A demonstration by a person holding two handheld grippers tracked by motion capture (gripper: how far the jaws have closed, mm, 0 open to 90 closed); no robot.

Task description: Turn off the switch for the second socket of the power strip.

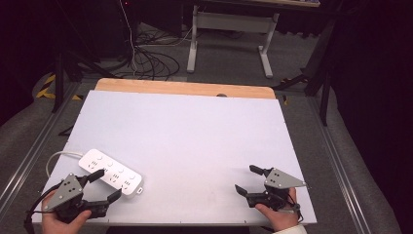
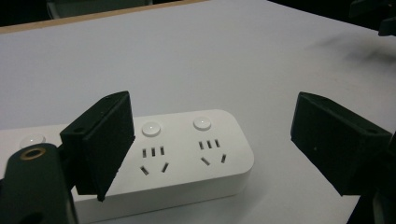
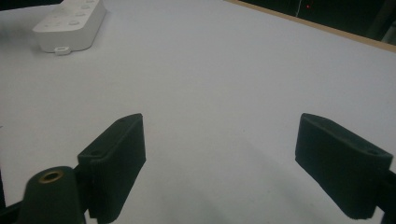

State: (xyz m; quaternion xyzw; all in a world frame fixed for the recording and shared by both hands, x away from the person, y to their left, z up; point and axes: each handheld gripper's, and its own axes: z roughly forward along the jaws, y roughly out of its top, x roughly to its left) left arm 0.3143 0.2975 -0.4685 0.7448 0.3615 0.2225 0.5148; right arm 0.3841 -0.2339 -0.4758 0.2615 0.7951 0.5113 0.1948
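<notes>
I am holding my left claw [image 1: 106, 184] wide open around the near end of the white power strip [image 1: 111, 172], lying at lower left with its long axis running upper-left to lower-right, while my right claw [image 1: 247, 179] is gaping empty over the desk [image 1: 195, 131].

power strip [image 1: 110, 171] | white, flat, sockets up | table's near-left corner

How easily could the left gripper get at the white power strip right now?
Probably yes. The left gripper is open, its jaws standing wide on either side of the near end of the power strip, and nothing lies between them on the table.
</notes>
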